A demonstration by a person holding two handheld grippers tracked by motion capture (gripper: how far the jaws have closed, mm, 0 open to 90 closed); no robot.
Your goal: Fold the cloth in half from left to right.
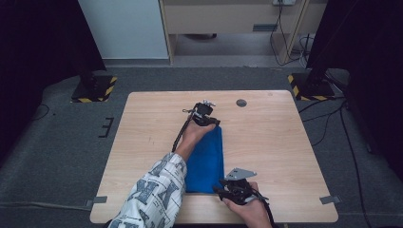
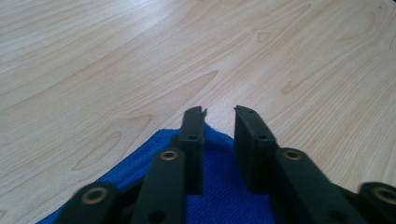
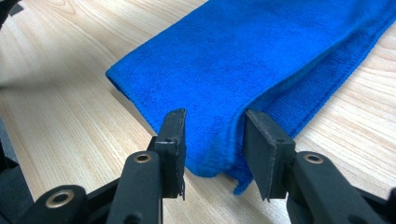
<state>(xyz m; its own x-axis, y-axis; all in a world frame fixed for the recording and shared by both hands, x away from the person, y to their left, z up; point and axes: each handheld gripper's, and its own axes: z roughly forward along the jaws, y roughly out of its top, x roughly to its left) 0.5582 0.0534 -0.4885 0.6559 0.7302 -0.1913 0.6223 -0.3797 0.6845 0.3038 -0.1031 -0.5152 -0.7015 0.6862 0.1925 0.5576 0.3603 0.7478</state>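
Two parted hand-held grippers (image 1: 215, 122) (image 1: 219, 190) at opposite towel (image 1: 206, 161) corners.

Fuzzy blue cloth (image 3: 261, 51), smooth pale wood table (image 2: 140, 56) (faint sheen), matt black jaws

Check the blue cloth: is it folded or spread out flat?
Folded. The blue cloth lies as a narrow strip on the table, and in the right gripper view two layers show stacked along its near corner, one edge over the other.
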